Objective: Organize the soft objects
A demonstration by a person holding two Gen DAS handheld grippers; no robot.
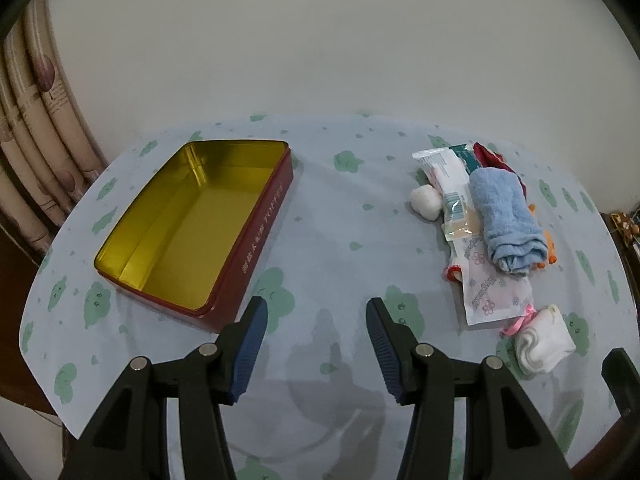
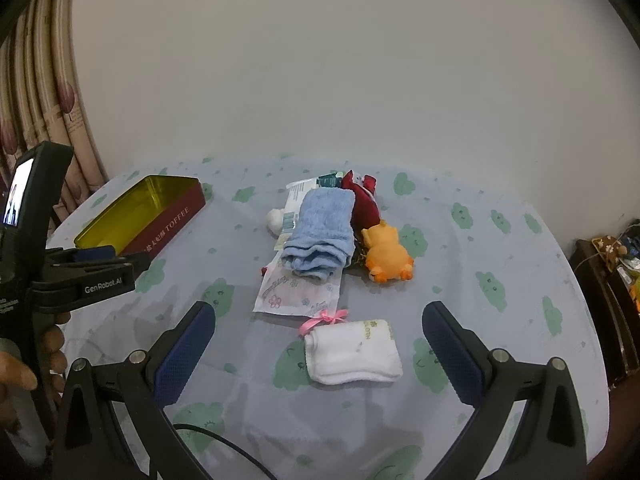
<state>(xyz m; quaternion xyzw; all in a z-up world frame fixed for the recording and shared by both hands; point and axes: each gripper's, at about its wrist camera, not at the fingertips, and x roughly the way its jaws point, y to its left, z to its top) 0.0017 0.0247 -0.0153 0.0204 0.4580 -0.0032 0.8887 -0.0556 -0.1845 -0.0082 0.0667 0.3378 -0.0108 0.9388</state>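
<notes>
Spread wide and empty, our right gripper [image 2: 319,322] hangs over the folded white cloth [image 2: 352,351], which lies between its fingers; our left gripper [image 1: 316,320], also spread, sits near the tin [image 1: 192,224].

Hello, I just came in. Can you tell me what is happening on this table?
A person holds a claw in each hand above the table. Both the left claw and the right claw are open and hold nothing. The red tin is empty. The blue towel, white cloth and orange toy lie unsorted beside it.
</notes>
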